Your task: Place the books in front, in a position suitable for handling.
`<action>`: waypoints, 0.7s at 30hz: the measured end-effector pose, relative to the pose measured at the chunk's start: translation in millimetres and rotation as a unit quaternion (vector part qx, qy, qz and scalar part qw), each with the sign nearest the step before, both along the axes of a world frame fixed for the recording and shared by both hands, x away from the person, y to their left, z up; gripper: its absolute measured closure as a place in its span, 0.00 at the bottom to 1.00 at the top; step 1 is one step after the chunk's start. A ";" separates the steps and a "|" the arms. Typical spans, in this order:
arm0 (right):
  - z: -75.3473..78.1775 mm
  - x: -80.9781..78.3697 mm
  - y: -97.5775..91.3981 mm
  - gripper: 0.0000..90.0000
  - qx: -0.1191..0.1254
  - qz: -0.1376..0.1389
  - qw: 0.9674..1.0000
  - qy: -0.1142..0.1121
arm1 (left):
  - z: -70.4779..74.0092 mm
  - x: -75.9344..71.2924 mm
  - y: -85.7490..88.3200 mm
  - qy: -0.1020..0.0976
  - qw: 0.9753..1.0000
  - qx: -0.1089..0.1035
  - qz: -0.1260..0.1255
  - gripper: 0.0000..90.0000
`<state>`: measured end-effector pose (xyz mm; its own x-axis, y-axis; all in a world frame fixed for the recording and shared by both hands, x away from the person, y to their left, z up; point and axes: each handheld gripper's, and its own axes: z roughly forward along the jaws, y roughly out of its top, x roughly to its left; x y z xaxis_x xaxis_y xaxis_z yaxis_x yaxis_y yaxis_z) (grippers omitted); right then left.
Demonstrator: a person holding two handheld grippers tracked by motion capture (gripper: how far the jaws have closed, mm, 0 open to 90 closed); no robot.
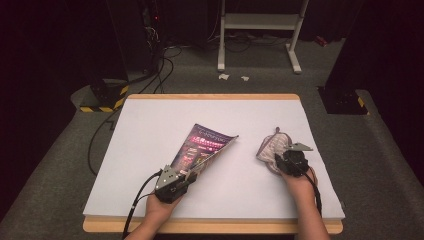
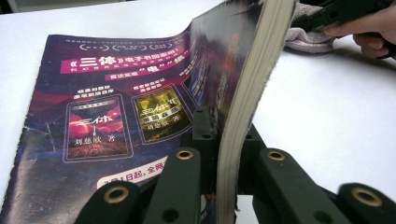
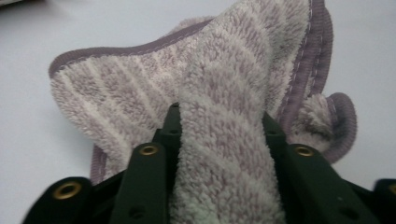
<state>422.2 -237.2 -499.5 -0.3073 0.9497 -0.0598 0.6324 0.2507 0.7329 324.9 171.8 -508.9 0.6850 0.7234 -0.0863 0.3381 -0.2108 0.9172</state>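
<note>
The left gripper is clamping the magazine, its pages lifting off the counter. The right gripper is pinching a fold of the towel in its jaws. Both seem grasped; moving them is probably what is left.
</note>
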 end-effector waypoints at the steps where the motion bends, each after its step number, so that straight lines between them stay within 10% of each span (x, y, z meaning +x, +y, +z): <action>1: -0.2 -0.9 1.5 0.76 -0.003 -0.001 1.000 -0.002 | 0.0 0.0 -0.1 0.000 1.000 0.000 0.000 0.92; 14: 23.9 -32.5 26.8 0.78 0.049 0.039 0.995 -0.084 | 0.9 -3.6 -1.1 -0.007 1.000 -0.001 -0.020 0.93; 21: 33.6 -20.8 55.2 0.78 0.020 0.056 0.992 -0.115 | 0.4 -3.7 -2.0 -0.007 1.000 0.000 -0.020 0.92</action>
<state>401.4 -182.0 -465.9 -0.3928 0.9138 -0.1032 0.4177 0.2773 0.8652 321.2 169.8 -508.4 0.7143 0.6957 -0.0762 0.3161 -0.2235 0.9220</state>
